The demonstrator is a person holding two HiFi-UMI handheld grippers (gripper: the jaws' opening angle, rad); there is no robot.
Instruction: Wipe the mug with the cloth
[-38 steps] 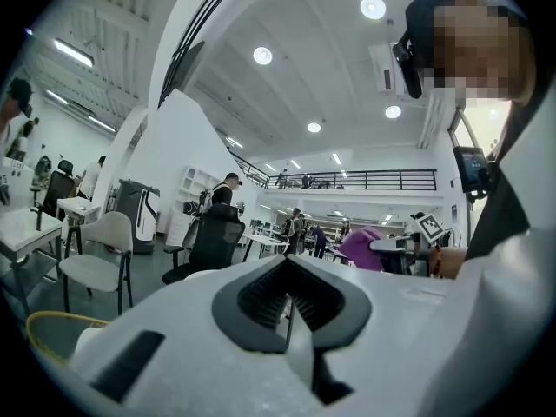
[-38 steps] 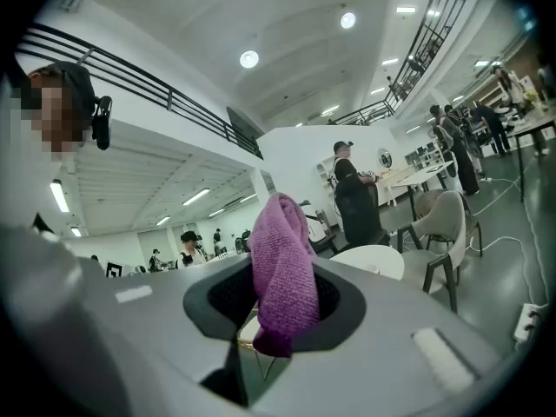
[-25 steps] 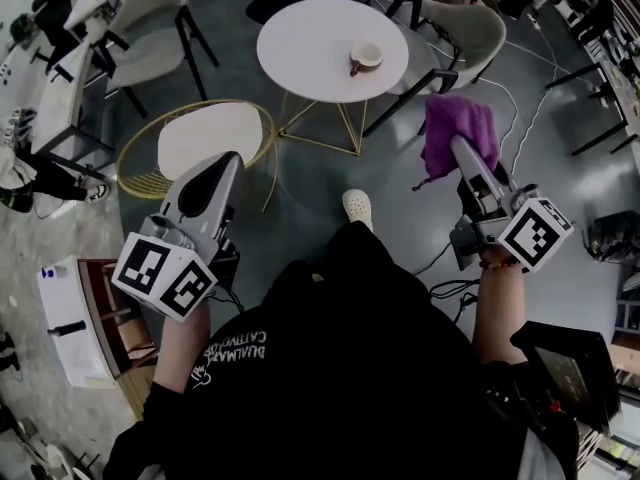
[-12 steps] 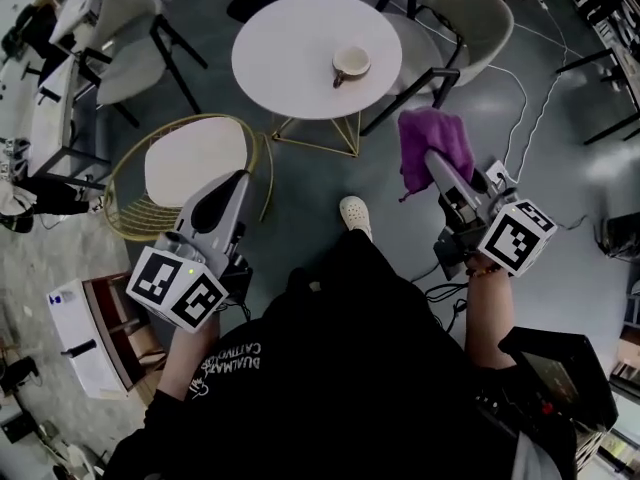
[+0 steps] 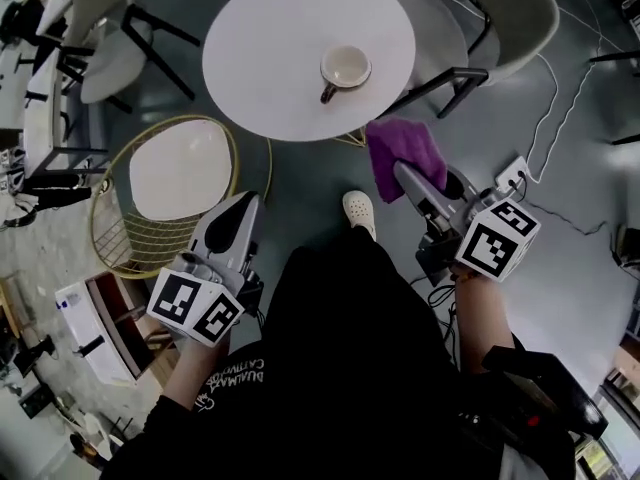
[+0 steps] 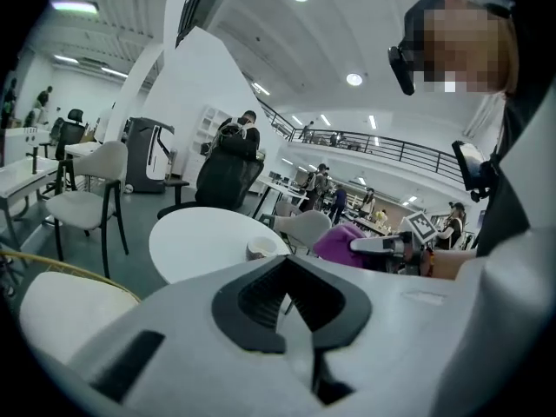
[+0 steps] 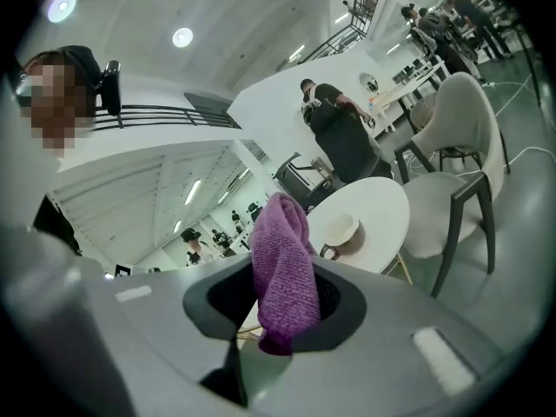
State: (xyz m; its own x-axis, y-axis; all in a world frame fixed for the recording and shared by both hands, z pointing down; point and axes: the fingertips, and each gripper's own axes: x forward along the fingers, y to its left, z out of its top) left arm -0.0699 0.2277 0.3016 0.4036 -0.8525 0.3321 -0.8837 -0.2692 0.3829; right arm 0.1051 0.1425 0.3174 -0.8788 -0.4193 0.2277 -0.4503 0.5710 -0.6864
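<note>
A cream mug (image 5: 345, 68) with a dark handle stands on the round white table (image 5: 270, 58); it also shows in the left gripper view as the mug (image 6: 260, 248) and in the right gripper view as the mug (image 7: 340, 233). My right gripper (image 5: 405, 173) is shut on a purple cloth (image 5: 403, 154), which hangs just off the table's near right edge; the cloth (image 7: 282, 272) fills its jaws. My left gripper (image 5: 238, 218) is shut and empty, held over the floor short of the table.
A gold wire chair with a white seat (image 5: 180, 173) stands left of the table. Cream chairs (image 5: 510, 8) stand at the far right and far left. Cables and a power strip (image 5: 515, 173) lie on the floor at the right. A white shoe (image 5: 358, 211) shows below.
The table and mug have drawn nearer and lower in the head view. Both grippers have moved forward; the cloth now hangs at the table's edge.
</note>
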